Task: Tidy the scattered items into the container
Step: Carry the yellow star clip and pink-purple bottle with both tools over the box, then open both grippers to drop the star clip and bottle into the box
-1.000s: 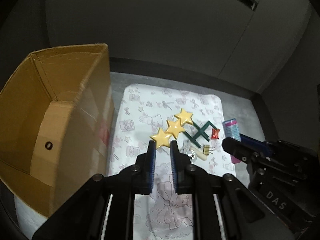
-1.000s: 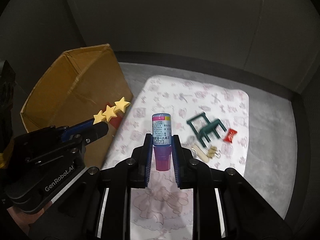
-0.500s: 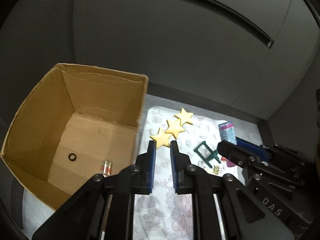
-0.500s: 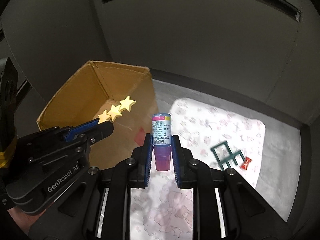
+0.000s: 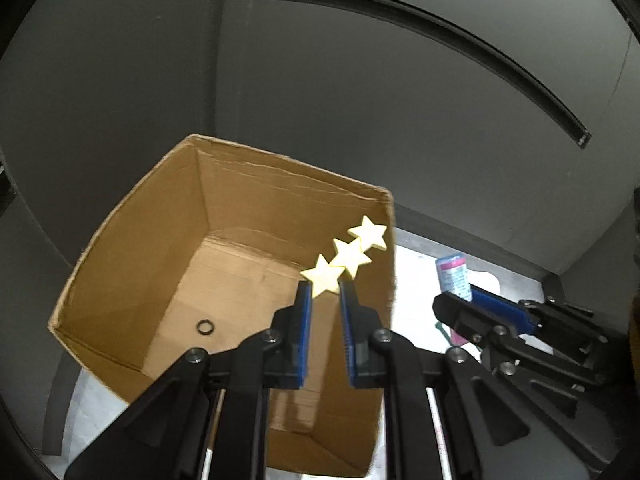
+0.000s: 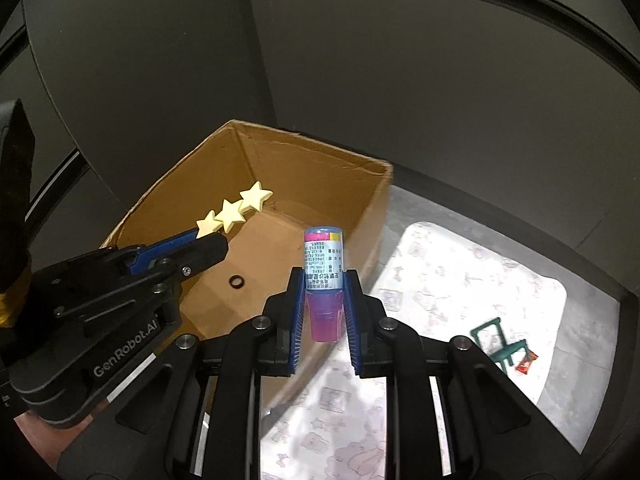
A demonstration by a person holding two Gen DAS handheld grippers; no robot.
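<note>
My left gripper (image 5: 325, 285) is shut on a yellow three-star piece (image 5: 347, 255) and holds it above the open cardboard box (image 5: 276, 196), near the box's right wall. In the right wrist view the stars (image 6: 234, 211) hang over the box (image 6: 320, 152). My right gripper (image 6: 323, 276) is shut on a pink bottle with a blue label (image 6: 323, 268), upright, beside the box's right wall. The bottle also shows in the left wrist view (image 5: 454, 278).
A small black ring (image 5: 205, 326) lies on the box floor. On the patterned white mat (image 6: 460, 276) to the right lie a green toy chair (image 6: 500, 338) and a red wrapper (image 6: 526, 363). Dark walls stand behind the grey table.
Both grippers rose and moved left with their loads. The stars went from above the mat to over the box. The bottle moved from the mat to beside the box.
</note>
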